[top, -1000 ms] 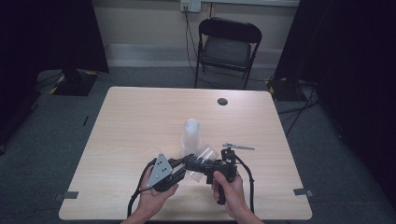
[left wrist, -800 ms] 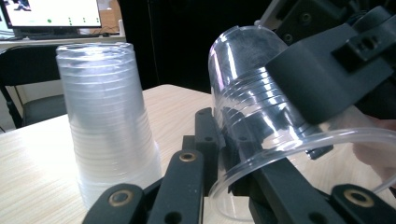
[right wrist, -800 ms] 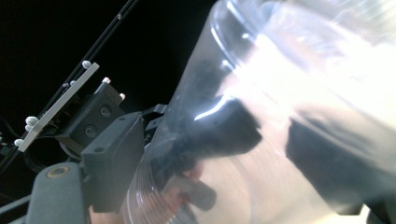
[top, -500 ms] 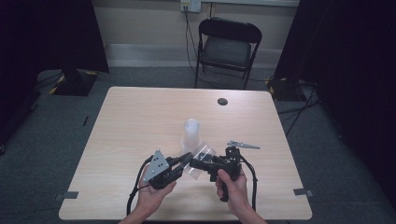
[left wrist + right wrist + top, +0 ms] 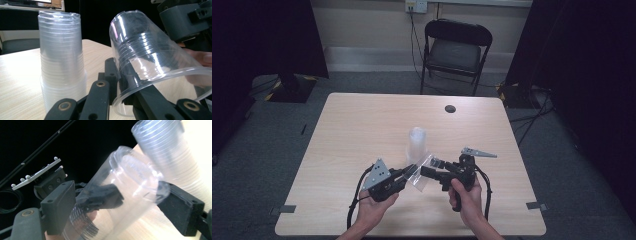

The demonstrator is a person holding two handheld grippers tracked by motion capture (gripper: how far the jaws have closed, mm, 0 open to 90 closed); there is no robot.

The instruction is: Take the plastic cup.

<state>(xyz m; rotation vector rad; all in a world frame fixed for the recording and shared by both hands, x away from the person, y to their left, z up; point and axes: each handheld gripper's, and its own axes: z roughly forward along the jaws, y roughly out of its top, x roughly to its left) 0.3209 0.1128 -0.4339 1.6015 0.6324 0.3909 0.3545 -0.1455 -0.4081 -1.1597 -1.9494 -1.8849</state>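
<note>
A single clear plastic cup (image 5: 419, 173) is held tilted above the table (image 5: 362, 130), toward its near edge, between the two grippers. The left gripper (image 5: 408, 172) has its jaws pressed together on the cup's wall near the rim, one jaw inside the cup. The right gripper (image 5: 432, 167) has just been opening its jaws; they stand spread either side of the cup's base end without pressing on it. A stack of cups (image 5: 417, 144) stands upright just beyond, near the table's middle.
</note>
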